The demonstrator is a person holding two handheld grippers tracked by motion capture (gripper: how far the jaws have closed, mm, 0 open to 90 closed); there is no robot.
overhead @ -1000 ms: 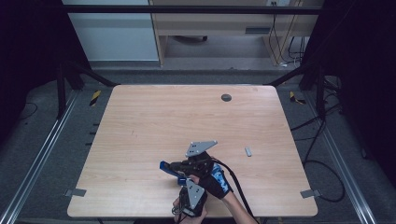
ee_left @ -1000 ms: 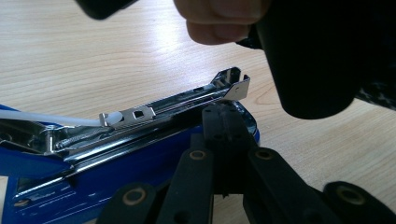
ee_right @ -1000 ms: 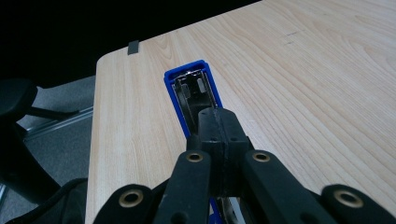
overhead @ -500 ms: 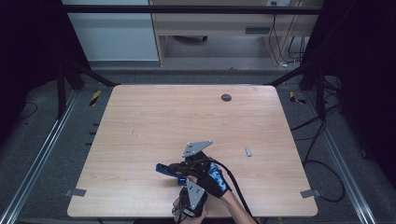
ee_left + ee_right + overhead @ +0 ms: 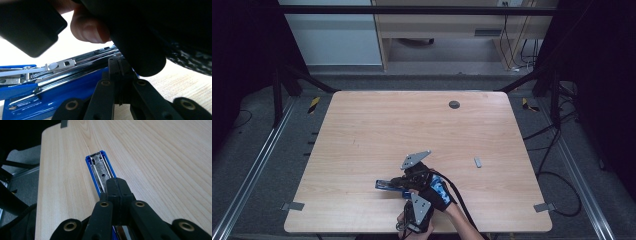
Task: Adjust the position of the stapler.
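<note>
Blue stapler [image 5: 389, 185], opened with its metal staple channel bared, lay on the table [image 5: 362, 130] near the front edge, left of centre. Left hand-held gripper [image 5: 416, 216], nearest the person: jaws drawn together, whether nipping the stapler's rear could not be told. Right hand-held gripper [image 5: 409, 179], just beyond it: jaws shut over the stapler's channel [image 5: 100, 171], seemingly pinning it. Small grey strip [image 5: 478, 162], likely staples, lay apart at right, untouched. Loading apparently not yet done.
</note>
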